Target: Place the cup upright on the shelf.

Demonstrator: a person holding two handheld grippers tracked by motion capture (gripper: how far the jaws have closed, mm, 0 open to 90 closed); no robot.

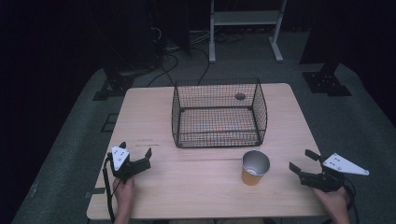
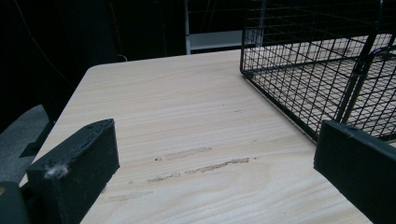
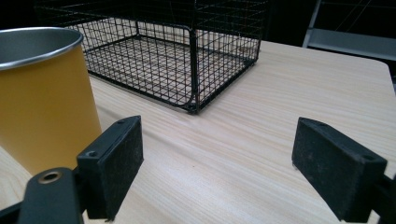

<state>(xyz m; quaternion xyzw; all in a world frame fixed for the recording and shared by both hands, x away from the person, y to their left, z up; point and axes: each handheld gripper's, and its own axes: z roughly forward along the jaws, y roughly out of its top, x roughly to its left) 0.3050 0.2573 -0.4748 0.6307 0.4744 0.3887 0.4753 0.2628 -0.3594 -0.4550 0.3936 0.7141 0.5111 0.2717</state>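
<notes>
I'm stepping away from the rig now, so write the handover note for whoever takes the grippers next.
Left gripper: open, holding nothing, low over the table's near left part, jaws toward the wire basket.
Right gripper: open, holding nothing, at the near right, jaws toward the yellow cup without touching it.
Cup: upright on the table, just in front of the basket's near right corner, apart from it; nothing visible inside.
Basket: mid-table, upright, with nothing in it.
Done: nothing gripped or moved that shows.
Left: likely close the right gripper on the cup and set it in the basket.
</notes>
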